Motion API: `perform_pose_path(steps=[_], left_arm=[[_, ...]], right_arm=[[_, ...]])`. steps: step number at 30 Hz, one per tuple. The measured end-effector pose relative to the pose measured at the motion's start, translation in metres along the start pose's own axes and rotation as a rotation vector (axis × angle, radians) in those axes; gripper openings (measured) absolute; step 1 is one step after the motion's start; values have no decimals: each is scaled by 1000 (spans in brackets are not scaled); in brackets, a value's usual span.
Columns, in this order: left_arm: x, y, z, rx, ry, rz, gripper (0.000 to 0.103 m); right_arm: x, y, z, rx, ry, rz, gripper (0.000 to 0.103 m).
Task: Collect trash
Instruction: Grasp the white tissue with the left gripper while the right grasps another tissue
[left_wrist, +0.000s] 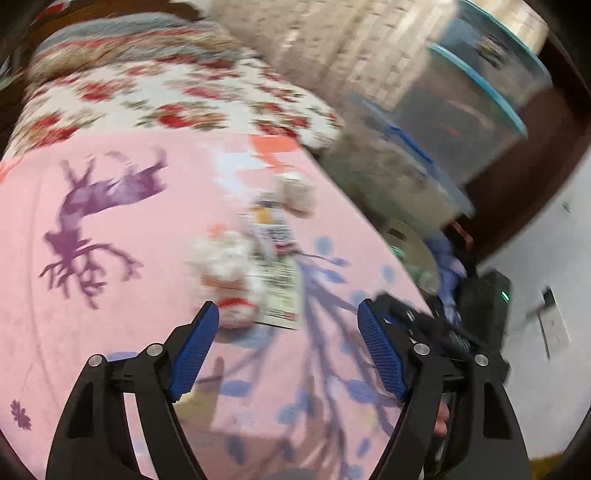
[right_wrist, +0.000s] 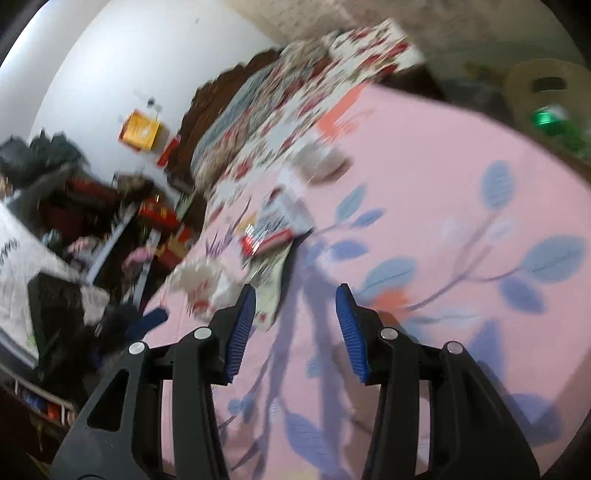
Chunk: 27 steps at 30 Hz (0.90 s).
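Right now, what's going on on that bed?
A person holds a gripper in each hand over a pink bedsheet strewn with trash. The left gripper is open and empty, close to a crumpled white wad and a printed wrapper. The right gripper is also empty, jaws apart over bare sheet beside the same litter. Nothing is picked up yet; both views are blurred.
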<state>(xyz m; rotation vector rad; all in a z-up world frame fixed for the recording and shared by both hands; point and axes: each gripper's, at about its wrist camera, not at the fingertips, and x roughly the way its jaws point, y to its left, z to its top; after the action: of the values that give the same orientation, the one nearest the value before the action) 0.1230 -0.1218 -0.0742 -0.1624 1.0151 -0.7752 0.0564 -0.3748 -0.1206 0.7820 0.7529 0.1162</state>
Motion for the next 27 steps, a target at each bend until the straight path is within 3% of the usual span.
perform_pose_path(steps=[6,8,9,10,12,13,18,21,22,23,25,27], left_arm=[[39,22,15,-64,31,16,76],[48,27,19,-81,40,31,72],[53,31,19,-101,52,33,67],[56,37,19,-119,65,25,51],[56,47,15,-152,70,8,46],[53,51,13,-160,72,-1,27],[27,63,-4,-177,60,-21,28],[12,68,-14,-180,58,-37,28],[8,70,-18,-180,59,-41,28],[4,69,-21,-181,61,-44,28],[-3,70,-29,-183,65,-43,28],[-5,69,-36,-189,75,-43,28]], right_arm=[[36,20,-5,-63,81,-34,47],[43,22,-2,-79,91,-44,47],[48,24,0,-82,97,-45,47],[52,25,2,-86,98,-57,47],[57,25,9,-86,98,-63,47],[58,24,13,-82,94,-61,47],[63,25,49,-105,36,-132,49],[68,19,85,-110,-30,-196,55],[72,17,97,-110,-46,-215,61],[79,14,110,-109,-48,-238,68],[98,10,132,-101,-39,-268,70],[126,5,148,-104,37,-273,70]])
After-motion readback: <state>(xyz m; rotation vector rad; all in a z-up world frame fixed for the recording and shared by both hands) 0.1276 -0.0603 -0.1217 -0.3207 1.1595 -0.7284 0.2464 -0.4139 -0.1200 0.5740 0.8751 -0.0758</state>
